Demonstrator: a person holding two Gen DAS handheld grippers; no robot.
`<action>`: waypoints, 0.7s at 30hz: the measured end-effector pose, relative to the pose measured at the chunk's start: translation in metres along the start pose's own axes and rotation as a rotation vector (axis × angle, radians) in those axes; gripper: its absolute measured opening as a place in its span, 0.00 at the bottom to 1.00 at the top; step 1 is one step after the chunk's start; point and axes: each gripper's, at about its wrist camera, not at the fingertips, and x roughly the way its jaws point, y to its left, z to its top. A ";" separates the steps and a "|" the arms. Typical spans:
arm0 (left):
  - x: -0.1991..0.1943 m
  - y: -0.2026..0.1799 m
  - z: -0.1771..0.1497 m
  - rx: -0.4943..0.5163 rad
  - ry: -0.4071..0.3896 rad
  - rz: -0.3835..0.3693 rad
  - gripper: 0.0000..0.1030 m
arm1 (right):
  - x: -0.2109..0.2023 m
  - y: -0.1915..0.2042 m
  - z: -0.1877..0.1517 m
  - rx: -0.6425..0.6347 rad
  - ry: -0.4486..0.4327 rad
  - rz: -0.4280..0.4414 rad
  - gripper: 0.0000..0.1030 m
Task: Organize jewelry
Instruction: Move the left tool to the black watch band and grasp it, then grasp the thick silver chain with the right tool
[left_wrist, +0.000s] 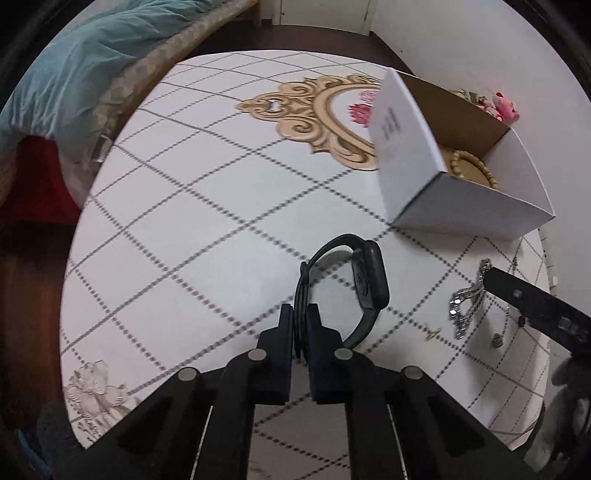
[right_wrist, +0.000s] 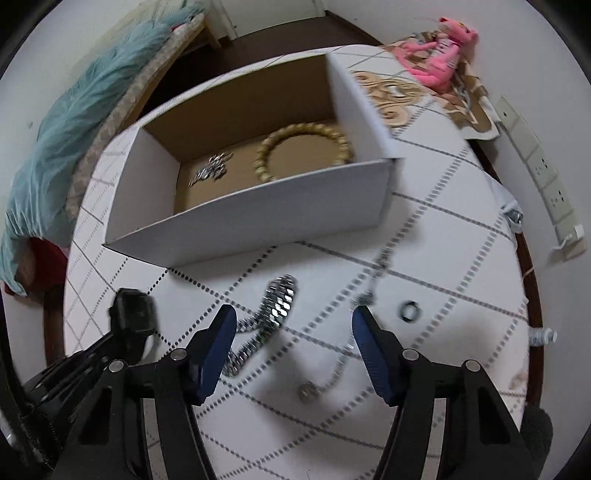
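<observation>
Box (left_wrist: 402, 147) print blurred, unreadable. Left gripper (left_wrist: 303, 314) clenched on black watch (left_wrist: 369, 275) strap; right gripper (right_wrist: 293, 317) spread wide over silver bracelet (right_wrist: 279, 302).

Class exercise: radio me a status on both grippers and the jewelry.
Left gripper shut on watch strap. Right gripper open above chain. Bracelet in box; ring on table. Nothing blocking.

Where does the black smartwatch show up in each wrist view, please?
Left wrist: black smartwatch at lower centre, strap pinched by the left hand-held gripper.
Right wrist: black smartwatch at lower left edge.
Shared landmark: the white cardboard box beyond it.
</observation>
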 end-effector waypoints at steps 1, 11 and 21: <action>-0.001 0.003 -0.001 -0.001 -0.004 0.011 0.04 | 0.006 0.007 0.000 -0.021 0.005 -0.028 0.65; -0.009 0.005 -0.009 0.019 -0.018 0.021 0.04 | 0.009 0.012 -0.005 -0.077 -0.049 -0.084 0.11; -0.050 -0.029 -0.004 0.055 -0.080 -0.092 0.04 | -0.064 -0.017 -0.014 -0.033 -0.140 0.077 0.09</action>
